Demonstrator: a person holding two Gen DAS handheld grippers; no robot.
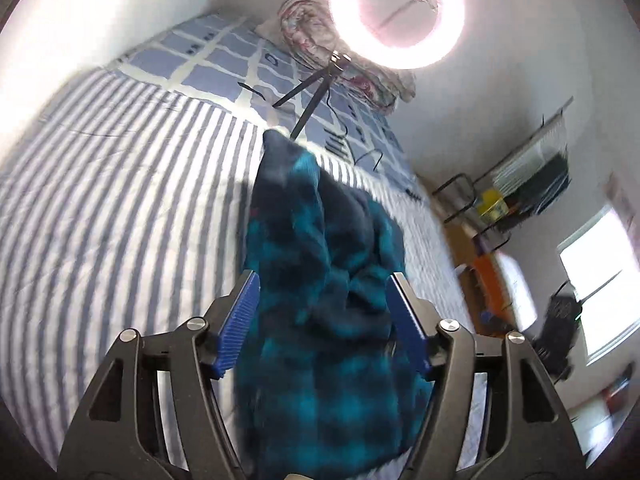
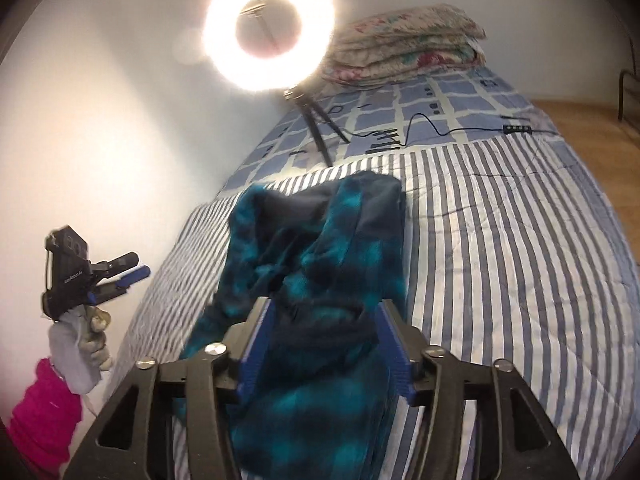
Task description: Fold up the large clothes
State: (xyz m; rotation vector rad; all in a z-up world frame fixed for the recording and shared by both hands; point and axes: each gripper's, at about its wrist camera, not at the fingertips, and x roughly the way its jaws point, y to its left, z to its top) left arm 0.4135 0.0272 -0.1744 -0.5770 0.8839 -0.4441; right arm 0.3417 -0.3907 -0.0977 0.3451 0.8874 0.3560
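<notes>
- Left wrist view: the teal-and-navy garment (image 1: pixel 320 280) is smeared by blur, its near end cut off under the left gripper (image 1: pixel 322 300). The jaws stand open, cloth between them, pads off it. It lies on the striped bed (image 1: pixel 120 200), long axis running away toward the ring light (image 1: pixel 396 12).
- Right wrist view: the right gripper (image 2: pixel 324 328) gapes too, blue pads (image 2: pixel 394 344) flanking the bunched, blurry cloth without clamping it; garment (image 2: pixel 320 248) stretches away up the bed (image 2: pixel 500 240).

A lit ring light (image 2: pixel 269 31) on a small tripod (image 2: pixel 316 124) stands on a bed (image 2: pixel 520 240) against a plain white wall (image 2: pixel 100 100), its cable (image 2: pixel 432 124) trailing across the checked sheet. Folded floral quilts (image 2: pixel 404 46) lie just behind the light. Beyond the bed's far side are wooden floor (image 2: pixel 580 120) and a bright window (image 1: pixel 600 280).
</notes>
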